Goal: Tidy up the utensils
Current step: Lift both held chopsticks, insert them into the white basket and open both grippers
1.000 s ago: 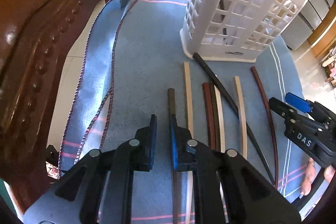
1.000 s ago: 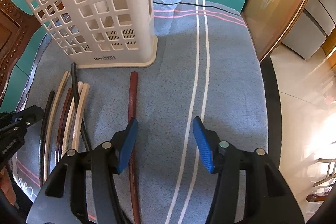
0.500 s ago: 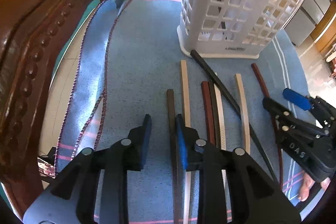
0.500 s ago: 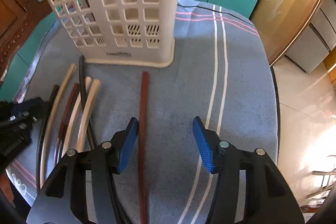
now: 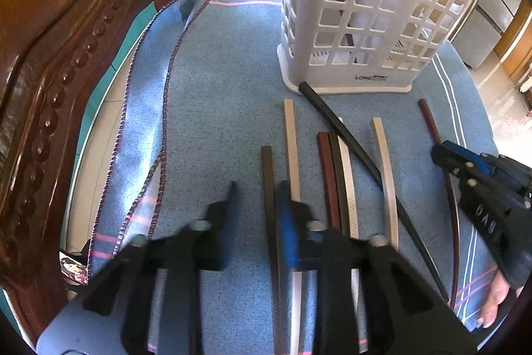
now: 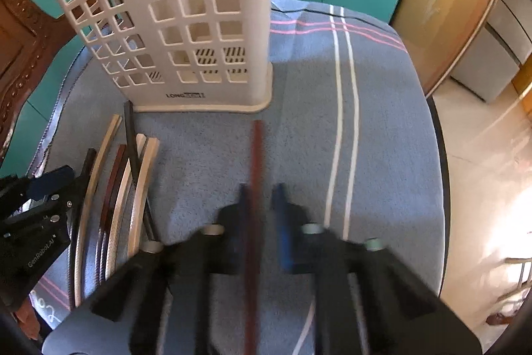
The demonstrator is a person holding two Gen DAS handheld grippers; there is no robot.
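Several chopsticks lie side by side on a blue cloth (image 5: 216,88) in front of a white lattice basket (image 5: 365,22) (image 6: 186,22). The leftmost one, a dark brown chopstick (image 5: 267,175), runs between the pads of my left gripper (image 5: 257,205). Those jaws are closing, with a gap still showing on its left side. A red-brown chopstick (image 6: 257,148) (image 5: 432,125) lies apart at the right. My right gripper (image 6: 262,205) (image 5: 445,155) is closing tight on it, blurred. One dark stick (image 5: 342,12) leans inside the basket.
Between the two grippers lie beige chopsticks (image 5: 290,135), a long black one (image 5: 332,112) and more dark ones (image 5: 327,162). A carved wooden chair (image 5: 50,55) rises at the left. The table's edge (image 6: 439,155) drops to the floor at the right. A person's hand (image 5: 495,298) shows below the right gripper.
The right jaws went from wide apart to narrow around the red-brown chopstick. The left jaws widened a little and now straddle the dark brown chopstick. Both hands stayed roughly in place.
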